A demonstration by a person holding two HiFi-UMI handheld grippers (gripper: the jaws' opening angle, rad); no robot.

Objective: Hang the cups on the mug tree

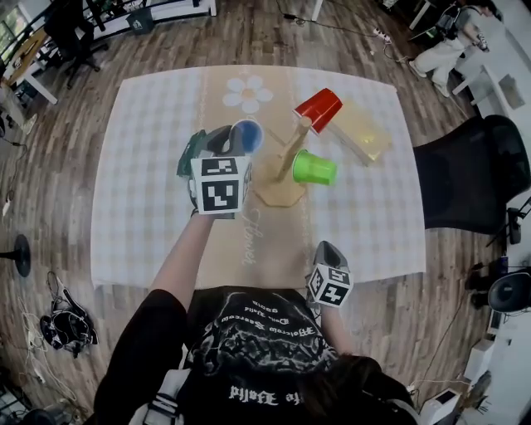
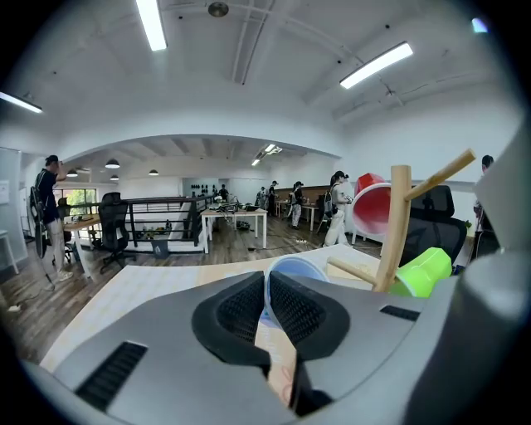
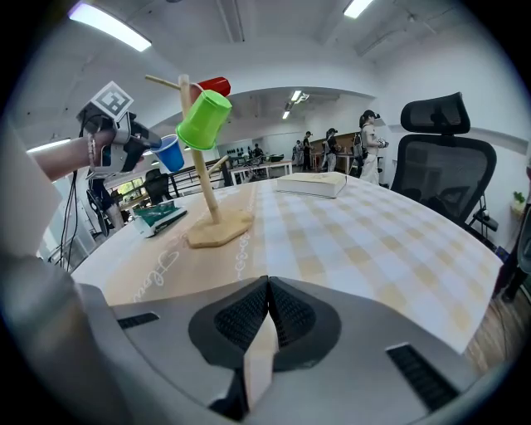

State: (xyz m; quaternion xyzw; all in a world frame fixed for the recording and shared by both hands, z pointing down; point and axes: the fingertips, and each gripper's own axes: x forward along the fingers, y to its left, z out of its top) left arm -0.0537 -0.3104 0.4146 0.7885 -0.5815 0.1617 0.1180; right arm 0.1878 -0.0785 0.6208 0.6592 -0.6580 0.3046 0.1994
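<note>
As left gripper (image 2: 267, 286) pinches it, the blue cup (image 2: 300, 267) (mostly) hides.

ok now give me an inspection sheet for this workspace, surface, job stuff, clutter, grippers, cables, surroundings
surface: table under a checked cloth, pale runner down the middle
job's things: mug tree upright on the runner; red cup and green cup hang on it; blue cup not yet hung
clutter: tan book beyond the tree; green-topped item to the tree's left
grippers: left gripper pinches the blue cup's rim, held in the air; right gripper shut, empty, near the table's front edge
cables: cable on the floor beyond the table
surroundings: black office chair at right; people at desks farther off
</note>
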